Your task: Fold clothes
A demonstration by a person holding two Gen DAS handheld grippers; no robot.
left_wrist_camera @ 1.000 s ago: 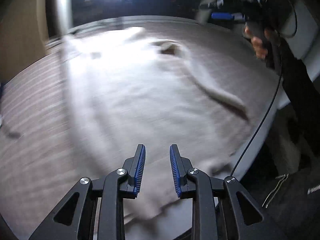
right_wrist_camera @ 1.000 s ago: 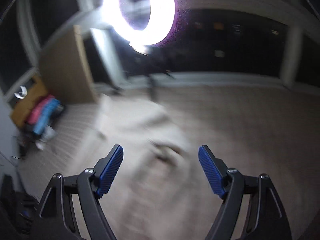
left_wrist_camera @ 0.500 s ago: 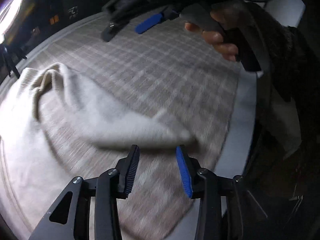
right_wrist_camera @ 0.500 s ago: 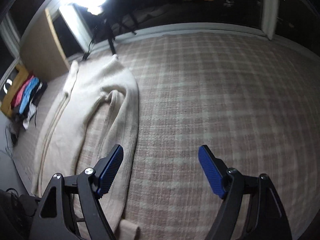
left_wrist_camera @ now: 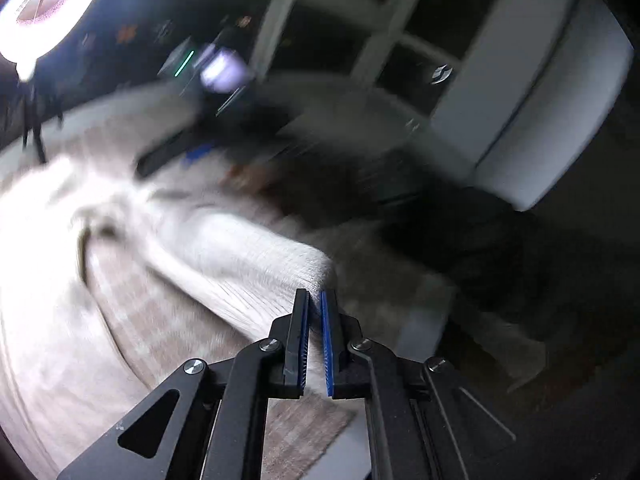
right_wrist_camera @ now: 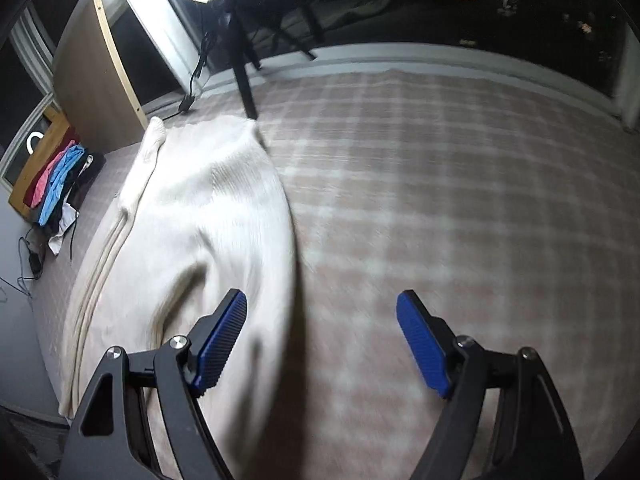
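While the left gripper (left_wrist_camera: 315, 300) is closing on the sweater's cuff (left_wrist_camera: 308, 268), only the right gripper (right_wrist_camera: 322, 312), spread wide, shows the clothes pile (right_wrist_camera: 56, 184).

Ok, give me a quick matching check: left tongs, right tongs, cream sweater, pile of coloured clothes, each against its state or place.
1 left tongs
2 right tongs
3 cream sweater
4 pile of coloured clothes

a spread on the checked cover
b closing on a sleeve end
c wide apart, nothing between
d on the wooden shelf, far left

Pairs: 1-b, 2-c, 3-a, 4-d
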